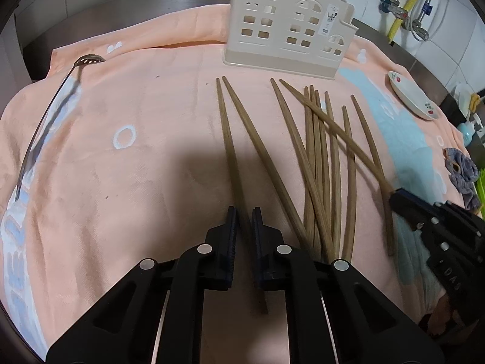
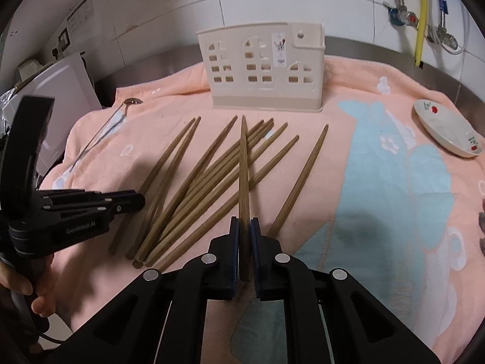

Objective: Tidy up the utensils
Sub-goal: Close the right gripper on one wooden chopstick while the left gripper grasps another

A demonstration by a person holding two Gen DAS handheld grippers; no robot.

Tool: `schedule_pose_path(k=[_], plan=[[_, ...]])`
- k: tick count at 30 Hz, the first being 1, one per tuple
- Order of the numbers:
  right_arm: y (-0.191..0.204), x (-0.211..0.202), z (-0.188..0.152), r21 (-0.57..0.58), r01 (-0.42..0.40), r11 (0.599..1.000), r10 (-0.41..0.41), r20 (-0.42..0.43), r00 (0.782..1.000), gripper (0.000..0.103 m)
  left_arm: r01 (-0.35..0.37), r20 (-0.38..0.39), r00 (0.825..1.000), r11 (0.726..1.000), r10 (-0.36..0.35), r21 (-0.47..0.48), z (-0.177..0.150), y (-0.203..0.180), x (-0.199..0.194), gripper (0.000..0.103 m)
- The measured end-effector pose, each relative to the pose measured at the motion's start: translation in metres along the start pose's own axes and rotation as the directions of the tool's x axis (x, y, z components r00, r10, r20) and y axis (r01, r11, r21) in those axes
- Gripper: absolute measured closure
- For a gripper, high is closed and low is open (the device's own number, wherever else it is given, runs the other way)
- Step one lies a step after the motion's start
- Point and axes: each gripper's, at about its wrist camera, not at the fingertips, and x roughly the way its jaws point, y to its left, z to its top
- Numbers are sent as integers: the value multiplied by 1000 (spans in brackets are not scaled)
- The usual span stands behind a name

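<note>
Right wrist view, right gripper (image 2: 244,223) clamped on one chopstick (image 2: 243,163) pointing at holder (image 2: 260,69), left gripper (image 1: 244,212) pinching another chopstick (image 1: 226,139), bare towel (image 1: 121,166) left of holder.

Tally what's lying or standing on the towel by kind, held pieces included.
Chopsticks: 10
Slotted spoon: 1
Utensil holder: 1
Dish: 1
Total: 13
</note>
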Motion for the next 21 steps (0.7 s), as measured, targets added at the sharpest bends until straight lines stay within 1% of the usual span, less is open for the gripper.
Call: schedule_pose_path(k=[5,8,11,15,21], plan=[[0,-15,10,-8,9,1000,-8,49,999,96,-11,14,1000,1000,11,-1,0,8,-6,96],[1,-27,20,-16,15,1000,-13,89,996,96,-17,44,999,1000,18,-2,1,14,-16,96],[2,-38,30,-29,20,999,-16,124,992,96,-21,90,996,1000,21,6,6,18,-30,97],[5,-48,42,-42,16,999,-9,157,988,96,-25,163,986,999,19,30,13,20,-53,97],[8,-59,62,-55,-2,998,13,196,981,96,-28,236,972,996,6,88,25,16,-75,97]])
